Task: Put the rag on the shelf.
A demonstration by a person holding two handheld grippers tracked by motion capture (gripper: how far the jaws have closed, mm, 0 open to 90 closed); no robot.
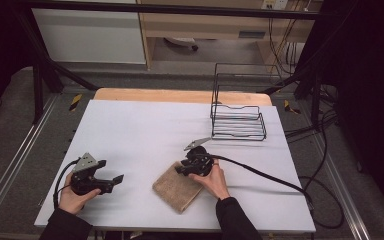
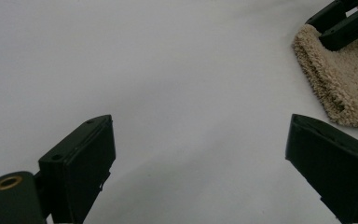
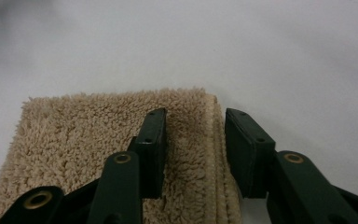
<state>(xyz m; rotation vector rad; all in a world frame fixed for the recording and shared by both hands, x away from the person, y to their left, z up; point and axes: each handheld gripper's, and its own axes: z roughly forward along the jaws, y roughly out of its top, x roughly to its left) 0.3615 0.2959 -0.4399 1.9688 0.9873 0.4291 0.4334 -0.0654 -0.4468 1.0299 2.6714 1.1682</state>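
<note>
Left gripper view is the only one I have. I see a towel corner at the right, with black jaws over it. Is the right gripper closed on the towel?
Observer: No. The right gripper is open. Its jaws straddle the hemmed edge of the towel, which lies flat.
Operator: Is anything else nearby?
Observer: Yes. A wire rack stands beyond the towel, toward the far right, and it is empty.
</note>
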